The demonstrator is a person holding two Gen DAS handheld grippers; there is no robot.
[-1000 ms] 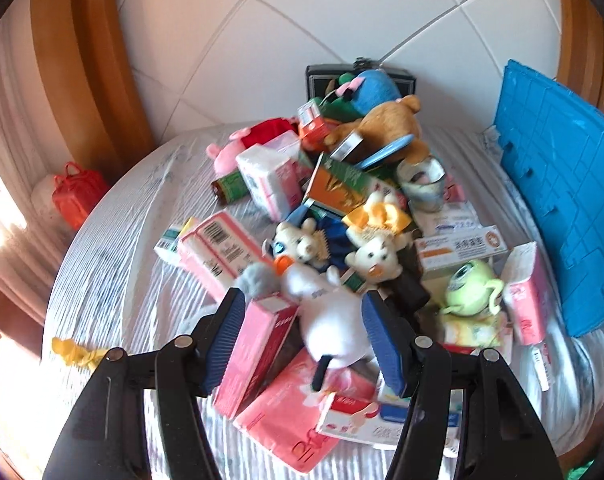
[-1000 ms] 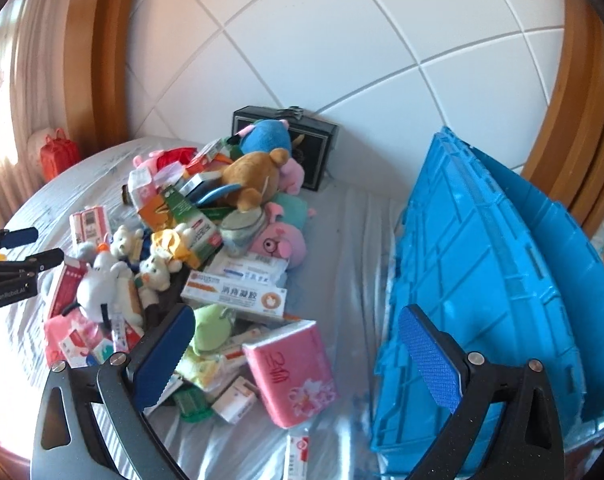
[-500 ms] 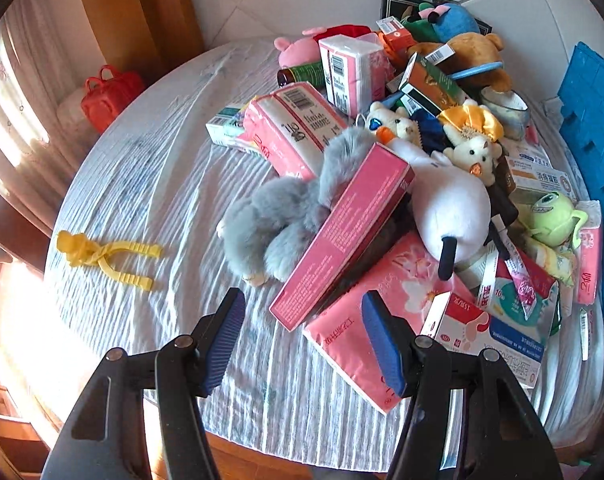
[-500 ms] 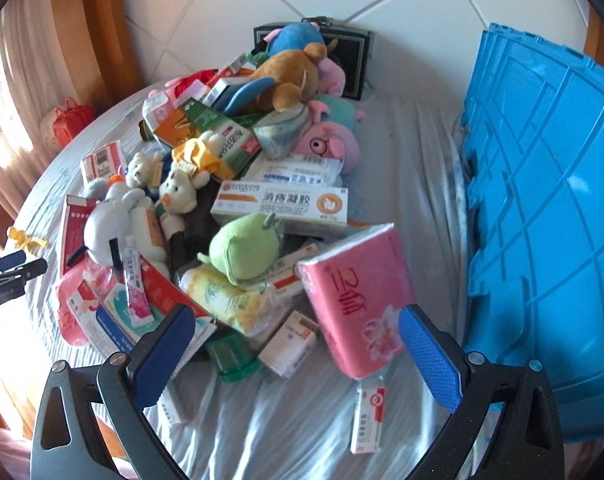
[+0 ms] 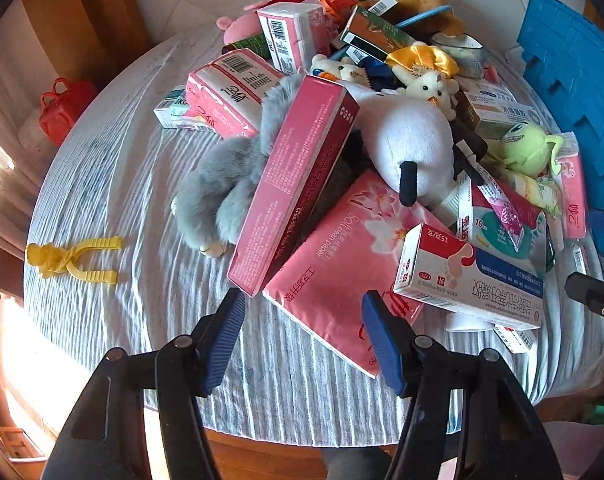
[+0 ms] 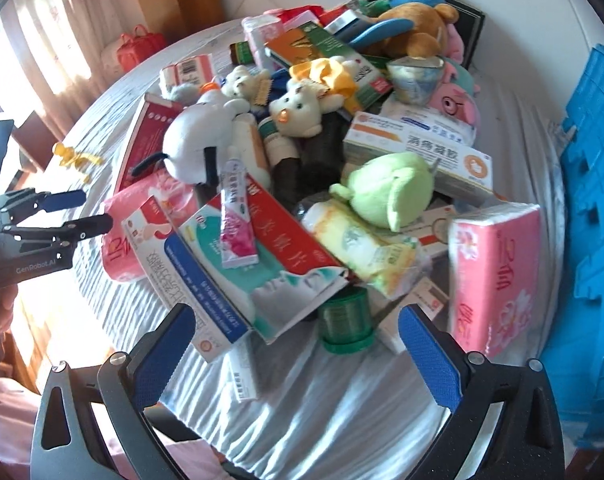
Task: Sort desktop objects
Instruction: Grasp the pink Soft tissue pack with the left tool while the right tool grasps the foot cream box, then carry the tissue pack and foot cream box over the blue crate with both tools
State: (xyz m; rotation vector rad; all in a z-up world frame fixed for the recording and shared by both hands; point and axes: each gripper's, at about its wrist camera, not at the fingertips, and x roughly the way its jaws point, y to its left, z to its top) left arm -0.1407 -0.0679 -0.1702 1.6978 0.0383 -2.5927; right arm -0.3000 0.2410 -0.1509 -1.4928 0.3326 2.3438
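We've got both claws gaping and empty: left claw (image 5: 302, 336) hangs just before the pink tissue pack (image 5: 342, 256), right claw (image 6: 293, 344) over the green spool (image 6: 344, 326) right of it, ready to pick.

- I saw the tablecloth (image 5: 113, 184) as ribbed, matt grey-white cloth, wrinkled in fine lines.
- The long pink box (image 5: 297, 176) looked like smooth cardboard with a slight sheen.
- The tissue pack (image 5: 342, 256) wore glossy pink plastic film.
- The grey plush (image 5: 221, 184) read as shaggy, soft fur; the white plush (image 5: 410, 148) was shorter-piled and matt.
- The yellow clip (image 5: 71, 258) seemed moulded plastic, ridged on its arms.
- The blue crate (image 6: 594, 208) was hard plastic with a ribbed, faintly shiny surface.
- My left gripper (image 5: 302, 334) carried finely ribbed blue pads on matt black arms.
- The green spool (image 6: 344, 322) looked like glossy translucent plastic.
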